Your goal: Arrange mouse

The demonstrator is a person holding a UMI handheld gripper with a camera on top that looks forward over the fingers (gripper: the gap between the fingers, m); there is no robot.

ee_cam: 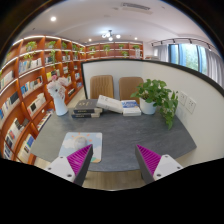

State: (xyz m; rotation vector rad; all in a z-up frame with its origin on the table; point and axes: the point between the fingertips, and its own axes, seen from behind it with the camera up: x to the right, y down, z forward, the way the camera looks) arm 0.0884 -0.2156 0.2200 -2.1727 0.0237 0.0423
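My gripper (113, 160) is open, its two magenta pads spread wide with nothing between them. It hovers over the near wooden edge of a grey table (120, 135). A pale mat with a coloured print (80, 144) lies on the table just ahead of the left finger (74, 160). I cannot make out a mouse on the mat or anywhere else on the table.
Beyond the fingers lie a dark stack of books (87, 111) and an open book (116, 103). A white figure (58, 95) stands far left and a potted plant (158, 97) far right. Two chairs (103, 86) stand behind the table. Bookshelves (25, 90) line the left wall.
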